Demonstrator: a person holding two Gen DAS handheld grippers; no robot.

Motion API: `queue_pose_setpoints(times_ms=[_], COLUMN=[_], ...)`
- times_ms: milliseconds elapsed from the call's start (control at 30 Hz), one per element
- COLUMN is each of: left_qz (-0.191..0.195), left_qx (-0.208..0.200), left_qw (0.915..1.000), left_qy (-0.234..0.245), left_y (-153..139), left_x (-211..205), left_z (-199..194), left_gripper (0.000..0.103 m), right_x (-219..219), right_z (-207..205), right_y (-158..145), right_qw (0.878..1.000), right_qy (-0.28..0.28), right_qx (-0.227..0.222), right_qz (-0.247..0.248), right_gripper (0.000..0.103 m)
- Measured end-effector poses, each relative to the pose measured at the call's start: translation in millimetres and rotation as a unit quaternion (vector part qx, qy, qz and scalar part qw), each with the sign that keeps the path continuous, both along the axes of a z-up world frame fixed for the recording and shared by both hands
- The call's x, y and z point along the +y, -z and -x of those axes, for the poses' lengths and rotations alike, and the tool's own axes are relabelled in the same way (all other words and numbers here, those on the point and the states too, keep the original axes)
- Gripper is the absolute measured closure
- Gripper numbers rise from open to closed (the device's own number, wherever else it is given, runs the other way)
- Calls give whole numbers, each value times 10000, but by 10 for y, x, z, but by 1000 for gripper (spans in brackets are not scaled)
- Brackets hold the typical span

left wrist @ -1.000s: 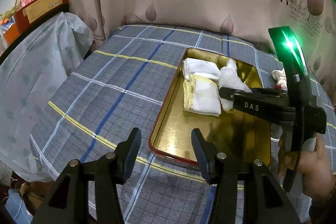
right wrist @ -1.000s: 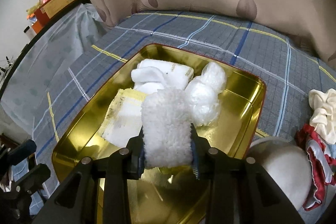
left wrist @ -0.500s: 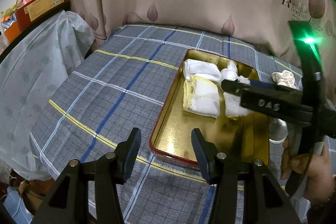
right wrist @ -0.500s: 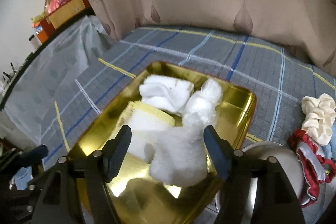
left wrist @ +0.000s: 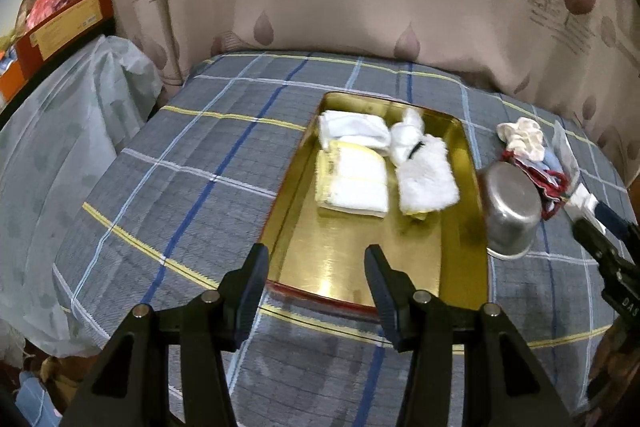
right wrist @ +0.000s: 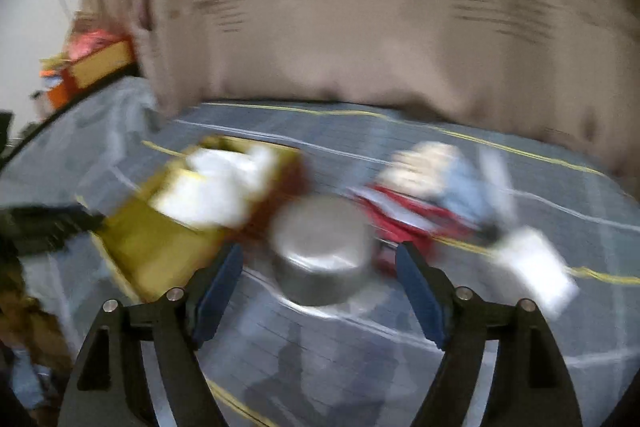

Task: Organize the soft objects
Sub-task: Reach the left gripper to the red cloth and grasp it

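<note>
Black plastic jaws of the right gripper (right wrist: 318, 297) stood spread with nothing between them; they had just been opening, and the fluffy white cloth (left wrist: 426, 179) lay loose in the gold tin tray (left wrist: 452, 259). The left gripper (left wrist: 316, 289) hung over the tray's near rim, its jaws likewise apart and pinching nothing.

Outward from the left gripper, toward 12 o'clock, the tray held four soft white pieces packed side by side: a folded yellow-edged towel (left wrist: 352, 181), a rolled white cloth (left wrist: 352, 129) beyond it, a small white bundle (left wrist: 408, 131) and the fluffy cloth at its right. By my judgement that part was done. Left to sort, at about 2 o'clock from the tray on the checked blue bedcover (left wrist: 180, 167), was a heap outside it: a cream scrunchie (left wrist: 520, 137) atop red and pale-blue fabric (left wrist: 554, 183), beside an upturned steel cup (left wrist: 510, 211). The right gripper seemed to be heading there.

The left wrist view was sharp and showed the tray's whole layout, plus only the tip of the right gripper at 3 o'clock. The right wrist view was smeared by motion; it showed the cup just ahead of its jaws, the heap at 1 o'clock, and a white packet (right wrist: 534, 269) at 3 o'clock that the other view barely caught.
</note>
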State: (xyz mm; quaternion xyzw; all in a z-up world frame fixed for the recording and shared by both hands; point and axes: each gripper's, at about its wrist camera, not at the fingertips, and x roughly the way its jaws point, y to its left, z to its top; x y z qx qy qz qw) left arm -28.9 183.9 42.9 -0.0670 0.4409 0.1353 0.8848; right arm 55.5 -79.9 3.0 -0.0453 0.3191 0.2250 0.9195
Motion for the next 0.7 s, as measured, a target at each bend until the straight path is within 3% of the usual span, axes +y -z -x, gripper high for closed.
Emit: queue_pose_setpoints(times_ms=[167,267,400,467,533,700], left_qz=[-196,-96,207,418,507,499], left_qx=[50,96,148,183,205,434], left_qw=[9991,9969,9911,9860,9812,9624], left_qy=[373,772,1304,1605,1849,2635], left_y=[-54,-130,-259,-321,-355,-295], left_x=[-241,-416,-658,-781,-907,-1332], left_z=[-91,-226,-507,-716,-912,-1452], left_gripper=[52,52,52,52,52,52], right_x=[-692,-1026,-1263,-1320,-1310,-1279], right_z=[-104,-245,-337,-331,-323,-343], right_y=[180,353,612,587,573,584], right_qw=[9932,9833,9800,9805,9810,9826], right_qy=[952,1501,1738,1792,1773,1683], right_qx=[-146,-143,258,196,130,123], right_qz=[649,1019,936,783,777,774], right_gripper=[25,25,25,22,14,11])
